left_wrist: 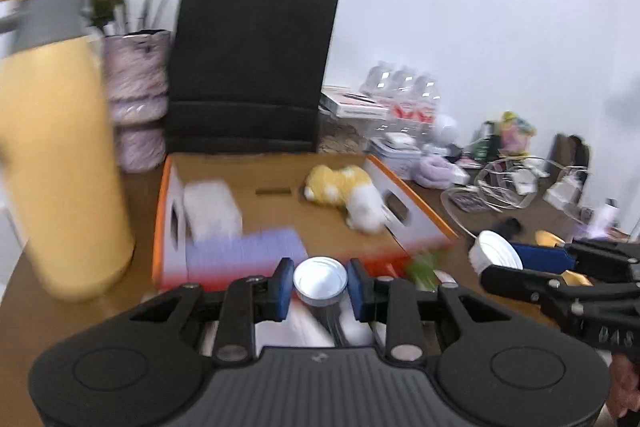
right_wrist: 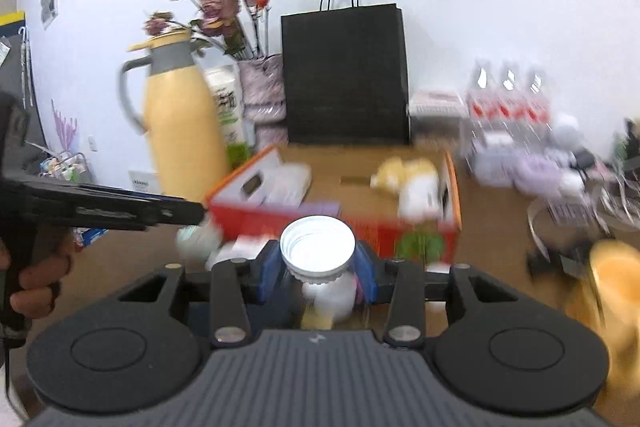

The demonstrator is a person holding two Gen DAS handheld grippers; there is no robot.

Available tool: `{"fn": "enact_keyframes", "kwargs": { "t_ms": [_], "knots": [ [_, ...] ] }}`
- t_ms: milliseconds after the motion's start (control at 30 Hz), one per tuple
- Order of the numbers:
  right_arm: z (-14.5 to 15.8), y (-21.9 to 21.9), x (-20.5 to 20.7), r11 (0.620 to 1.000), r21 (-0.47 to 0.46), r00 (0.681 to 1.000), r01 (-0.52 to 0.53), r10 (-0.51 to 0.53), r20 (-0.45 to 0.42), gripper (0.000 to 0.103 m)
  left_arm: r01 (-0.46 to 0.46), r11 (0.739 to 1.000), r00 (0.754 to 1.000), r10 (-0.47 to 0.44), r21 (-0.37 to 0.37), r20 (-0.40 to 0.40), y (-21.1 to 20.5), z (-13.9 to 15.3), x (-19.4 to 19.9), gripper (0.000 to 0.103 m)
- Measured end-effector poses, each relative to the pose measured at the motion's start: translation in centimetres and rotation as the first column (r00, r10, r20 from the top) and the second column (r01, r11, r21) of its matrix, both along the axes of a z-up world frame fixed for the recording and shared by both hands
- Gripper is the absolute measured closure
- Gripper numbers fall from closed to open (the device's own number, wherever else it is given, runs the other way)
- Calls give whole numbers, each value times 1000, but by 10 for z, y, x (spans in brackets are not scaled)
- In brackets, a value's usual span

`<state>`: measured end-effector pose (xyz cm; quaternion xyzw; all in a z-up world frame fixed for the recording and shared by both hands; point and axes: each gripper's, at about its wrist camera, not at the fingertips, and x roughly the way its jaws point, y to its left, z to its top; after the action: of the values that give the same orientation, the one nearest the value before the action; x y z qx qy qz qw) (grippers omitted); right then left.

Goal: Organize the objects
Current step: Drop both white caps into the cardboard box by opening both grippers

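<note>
Left gripper point(left_wrist: 319, 285) fingers clamp a silver-capped container point(left_wrist: 320, 281). Right gripper point(right_wrist: 318, 265) fingers clamp a white-capped bottle point(right_wrist: 318, 247). Both sit near the cardboard box point(left_wrist: 276, 183).

A lived-in home room — a cluttered brown bench point(right_wrist: 500, 211) against a plain white wall carries a yellow thermos jug point(right_wrist: 182, 131), dried roses point(right_wrist: 212, 7) in a vase, a black paper bag point(right_wrist: 346, 75), bottled water point(right_wrist: 508, 95) and a plush toy point(right_wrist: 412, 179) — everyday household things.
</note>
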<state>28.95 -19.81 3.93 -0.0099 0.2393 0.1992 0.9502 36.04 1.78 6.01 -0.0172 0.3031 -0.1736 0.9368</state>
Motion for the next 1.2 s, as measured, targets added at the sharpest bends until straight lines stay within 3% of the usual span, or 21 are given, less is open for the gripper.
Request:
{"fn": "enact_keyframes", "kwargs": {
  "t_ms": [67,133,267,300,333,367,400,500,667,800,833,900,1033,1200],
  "knots": [
    [7,19,47,999,-50,1000,-22,22,-2,62,22,999,999,-20,47,-36,-13,-2,58,76],
    [6,42,102,995,-88,998,-43,39,-45,62,-29,996,997,35,82,-67,-19,-9,110,76],
    [-16,80,202,992,-113,981,-51,29,-190,61,-73,993,988,85,97,-127,-21,-34,182,75],
    [-25,78,227,991,-124,977,-41,13,-214,60,-96,991,983,109,97,-149,-20,-42,198,70],
    [-34,76,247,991,-127,972,-38,7,-234,56,-116,988,978,133,105,-164,-17,-48,210,58],
    [-43,77,262,991,-128,968,-43,10,-251,37,-146,984,973,162,103,-167,-13,-52,214,54],
    [-49,77,271,993,-116,967,-27,-4,-257,24,-176,980,968,189,92,-166,-7,-53,218,51],
    [-50,74,274,998,-65,977,-8,-6,-215,24,-181,983,971,185,40,-152,9,-48,212,43],
    [-35,70,261,996,-82,984,33,-47,-169,22,-173,980,981,180,99,-66,11,-20,170,39],
    [-11,67,219,989,-146,992,35,-52,-112,17,-171,977,985,169,130,25,6,15,101,29],
    [-4,64,201,988,-152,994,38,-52,-93,15,-156,981,987,150,117,54,7,22,75,25],
    [6,54,161,990,-134,998,32,-40,-55,2,-124,989,989,116,81,95,10,30,24,17],
    [-1,36,61,995,-91,999,-29,27,-24,1,-96,992,984,82,80,157,10,17,-89,14],
    [-30,11,-74,1000,0,998,-17,17,-60,0,-111,993,990,107,36,95,12,-19,-203,13]
  ]
}}
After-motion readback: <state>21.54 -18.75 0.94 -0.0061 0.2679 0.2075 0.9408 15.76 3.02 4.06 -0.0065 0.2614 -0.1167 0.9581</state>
